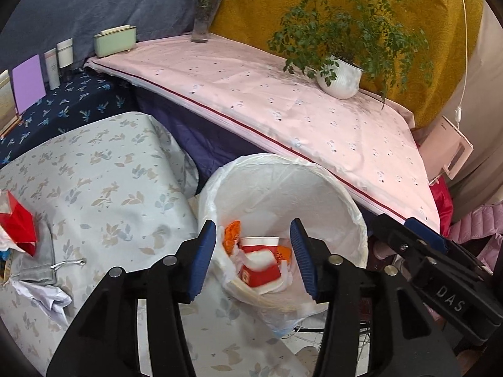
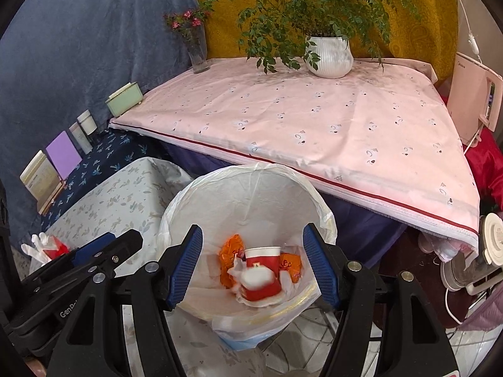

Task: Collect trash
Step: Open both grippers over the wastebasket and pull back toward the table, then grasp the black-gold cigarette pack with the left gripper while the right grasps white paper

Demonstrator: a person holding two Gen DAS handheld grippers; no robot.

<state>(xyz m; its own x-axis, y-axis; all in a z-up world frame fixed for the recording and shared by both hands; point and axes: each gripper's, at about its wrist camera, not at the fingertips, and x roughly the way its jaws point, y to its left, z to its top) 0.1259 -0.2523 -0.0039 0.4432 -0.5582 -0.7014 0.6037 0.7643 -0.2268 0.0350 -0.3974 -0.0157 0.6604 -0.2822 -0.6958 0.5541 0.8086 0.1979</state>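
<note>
A bin lined with a white bag (image 1: 314, 185) (image 2: 201, 201) stands between the tables. Inside lie a red and white paper cup (image 1: 261, 251) (image 2: 262, 259), a blurred white scrap (image 2: 256, 278) and orange wrappers (image 1: 231, 234) (image 2: 229, 251). My left gripper (image 1: 253, 257) is open and empty above the bin's near rim. My right gripper (image 2: 253, 264) is open and empty above the bin, beside the left one (image 2: 94, 251). The right gripper's fingers (image 1: 424, 238) show in the left wrist view. On the floral table lie a crumpled white paper (image 1: 47, 295) and a red packet (image 1: 19, 223) (image 2: 52, 246).
A pink-clothed table (image 1: 283, 110) (image 2: 314, 119) behind the bin holds a potted plant (image 1: 341, 77) (image 2: 330, 56), a flower vase (image 1: 201, 22) (image 2: 196, 53) and a green box (image 1: 114, 42) (image 2: 124, 99). Bottles and cards (image 1: 41, 72) (image 2: 63, 154) stand at the left. A blender (image 2: 471, 260) stands on the floor at the right.
</note>
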